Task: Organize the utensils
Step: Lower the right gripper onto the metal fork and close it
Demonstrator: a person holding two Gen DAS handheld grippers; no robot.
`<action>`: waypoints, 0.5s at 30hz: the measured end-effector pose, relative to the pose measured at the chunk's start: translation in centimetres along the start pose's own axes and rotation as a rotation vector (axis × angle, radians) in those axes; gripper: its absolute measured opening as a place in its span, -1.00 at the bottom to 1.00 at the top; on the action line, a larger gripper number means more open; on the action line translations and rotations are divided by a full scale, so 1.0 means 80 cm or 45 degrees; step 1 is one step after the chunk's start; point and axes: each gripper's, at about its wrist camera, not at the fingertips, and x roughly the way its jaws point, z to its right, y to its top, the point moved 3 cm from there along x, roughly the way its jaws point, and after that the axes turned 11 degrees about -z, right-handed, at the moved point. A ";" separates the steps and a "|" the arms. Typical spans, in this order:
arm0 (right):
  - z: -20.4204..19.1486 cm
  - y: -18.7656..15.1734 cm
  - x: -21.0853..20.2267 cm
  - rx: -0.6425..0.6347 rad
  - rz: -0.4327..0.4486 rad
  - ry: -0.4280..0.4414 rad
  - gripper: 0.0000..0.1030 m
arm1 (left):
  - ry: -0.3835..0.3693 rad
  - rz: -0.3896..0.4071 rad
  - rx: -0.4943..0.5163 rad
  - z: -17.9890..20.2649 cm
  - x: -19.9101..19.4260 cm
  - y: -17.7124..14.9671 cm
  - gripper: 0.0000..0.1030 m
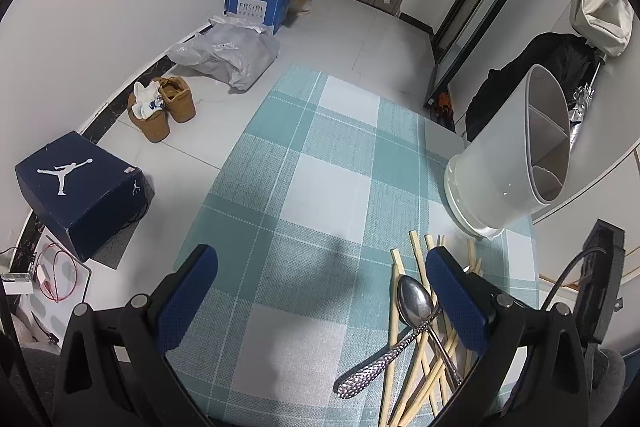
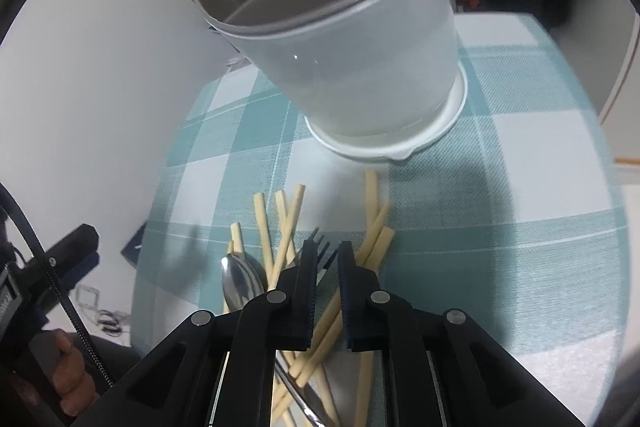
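Right wrist view: the right gripper [image 2: 325, 259] has its jaws nearly together, pinching a metal fork [image 2: 320, 247] above the pale wooden chopsticks [image 2: 288, 223] and steel spoon [image 2: 240, 281]. At twelve o'clock stands the white divided utensil holder [image 2: 360, 67] on the teal checked tablecloth [image 2: 520, 247]. Left gripper [image 1: 320, 303] is spread wide, holding nothing.

Both grippers, the left gripper [image 1: 320, 291] and the right gripper [image 2: 325, 267], are black plastic linkages with round silver pivot pins and ribbed blue finger pads [image 1: 456, 301]. A black cable [image 2: 60, 291], partly spring-wrapped, passes a bare hand [image 2: 70, 383] gripping a black handle.
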 end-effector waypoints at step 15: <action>0.014 0.006 0.005 0.031 0.019 0.131 -0.93 | -0.051 -0.083 -0.009 -0.004 0.018 -0.005 0.98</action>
